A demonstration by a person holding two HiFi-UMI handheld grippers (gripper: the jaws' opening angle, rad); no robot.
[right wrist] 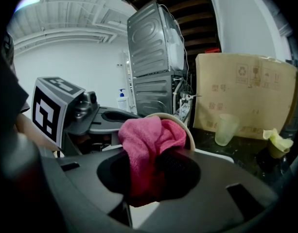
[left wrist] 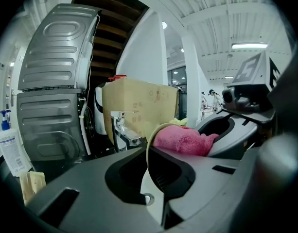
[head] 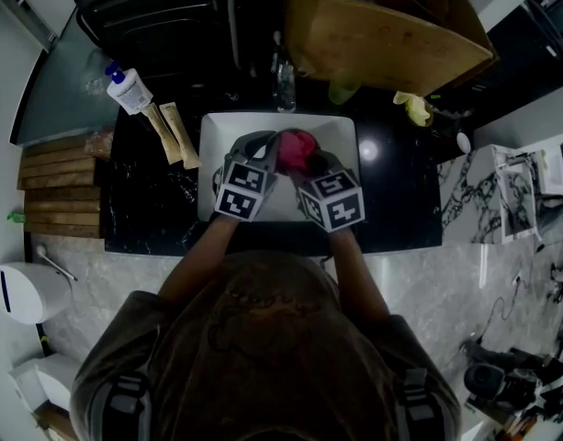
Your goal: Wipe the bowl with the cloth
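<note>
Presently, the bowl (left wrist: 149, 140) is gripped at its rim by the fingers of the left gripper (left wrist: 149, 178), and the pink cloth (right wrist: 144, 140), clamped between the fingers of the right gripper (right wrist: 149, 176), is held against it.

Grey left tongs (head: 260, 147) and right tongs (head: 310, 161) carry black-and-white marker cubes (head: 242, 191).

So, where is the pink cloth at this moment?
In the head view the pink cloth is at centre over the white sink, gripped by the right claw against the bowl.
</note>
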